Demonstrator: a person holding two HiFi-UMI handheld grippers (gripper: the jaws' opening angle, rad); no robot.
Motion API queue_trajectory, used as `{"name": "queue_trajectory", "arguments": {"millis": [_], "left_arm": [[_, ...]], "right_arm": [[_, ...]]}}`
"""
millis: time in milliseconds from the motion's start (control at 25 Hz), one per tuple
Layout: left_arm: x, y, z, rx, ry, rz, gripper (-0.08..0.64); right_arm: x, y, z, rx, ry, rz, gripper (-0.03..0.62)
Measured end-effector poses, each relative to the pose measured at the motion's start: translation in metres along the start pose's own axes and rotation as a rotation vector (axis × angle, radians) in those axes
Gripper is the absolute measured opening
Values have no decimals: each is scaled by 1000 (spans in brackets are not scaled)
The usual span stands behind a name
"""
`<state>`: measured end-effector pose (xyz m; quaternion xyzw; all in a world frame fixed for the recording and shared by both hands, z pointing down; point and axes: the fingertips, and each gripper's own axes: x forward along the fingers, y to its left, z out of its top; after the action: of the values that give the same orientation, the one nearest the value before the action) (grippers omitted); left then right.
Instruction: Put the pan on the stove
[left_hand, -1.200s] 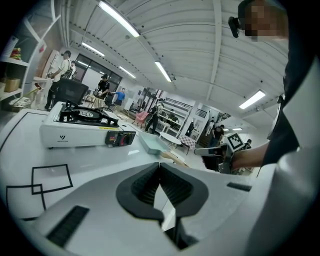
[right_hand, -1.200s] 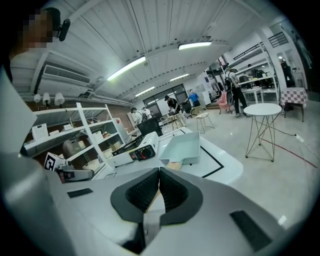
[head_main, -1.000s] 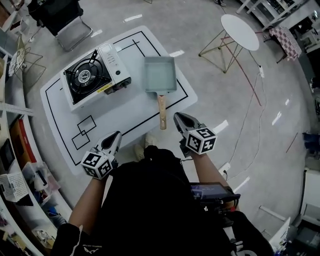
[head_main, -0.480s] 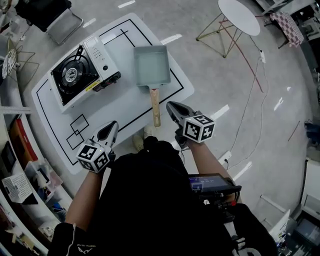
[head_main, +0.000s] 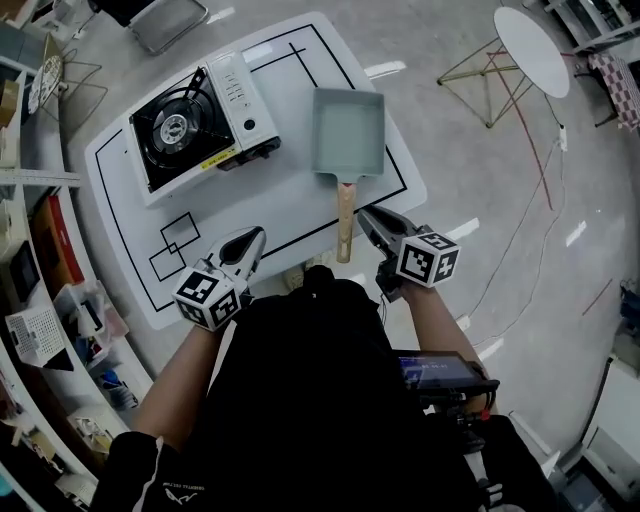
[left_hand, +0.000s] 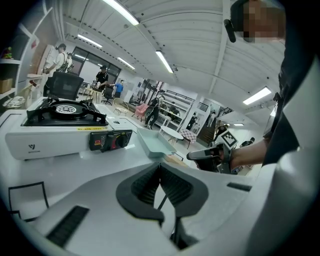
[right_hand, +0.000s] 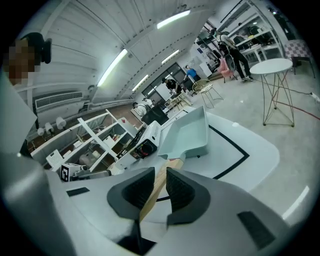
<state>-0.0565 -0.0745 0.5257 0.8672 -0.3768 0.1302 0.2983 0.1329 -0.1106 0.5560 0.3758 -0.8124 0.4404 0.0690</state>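
Note:
A pale blue rectangular pan (head_main: 348, 133) with a wooden handle (head_main: 345, 220) lies on the white table (head_main: 300, 200), handle toward me. The portable gas stove (head_main: 190, 125) stands to its left with its burner bare. My right gripper (head_main: 372, 218) hovers just right of the handle's near end. In the right gripper view its jaws (right_hand: 160, 174) have just been opening and stand slightly apart, framing the handle (right_hand: 159, 186) without pressing on it; the pan (right_hand: 187, 132) lies ahead. My left gripper (head_main: 250, 242) is shut and empty over the table's near edge (left_hand: 160, 167).
Black outlines mark the tabletop. A round white side table (head_main: 530, 50) on thin legs stands at the right, with cables on the floor. Shelves (head_main: 40, 300) run down the left and a chair (head_main: 165, 20) stands beyond the table.
Both grippers have come forward toward the table. The right one now sits alongside the handle's near end; the left one reaches over the table's edge.

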Motion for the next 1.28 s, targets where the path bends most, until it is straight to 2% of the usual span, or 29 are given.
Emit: {"name": "queue_trajectory", "arguments": {"millis": [80, 240, 520, 1120, 1280], "left_arm": [[2, 2, 0, -9, 1, 3, 9], [7, 3, -4, -22, 11, 2, 9], [9, 6, -1, -18, 13, 9, 9], [15, 19, 12, -30, 9, 42, 9], [16, 23, 15, -30, 8, 55, 9]], "right_arm": [[5, -2, -4, 31, 30, 6, 115], [13, -3, -14, 128, 69, 40, 167], [28, -4, -24, 344, 127, 128, 216], [57, 3, -29, 435, 231, 213, 219], [61, 2, -30, 461, 232, 233, 182]]}}
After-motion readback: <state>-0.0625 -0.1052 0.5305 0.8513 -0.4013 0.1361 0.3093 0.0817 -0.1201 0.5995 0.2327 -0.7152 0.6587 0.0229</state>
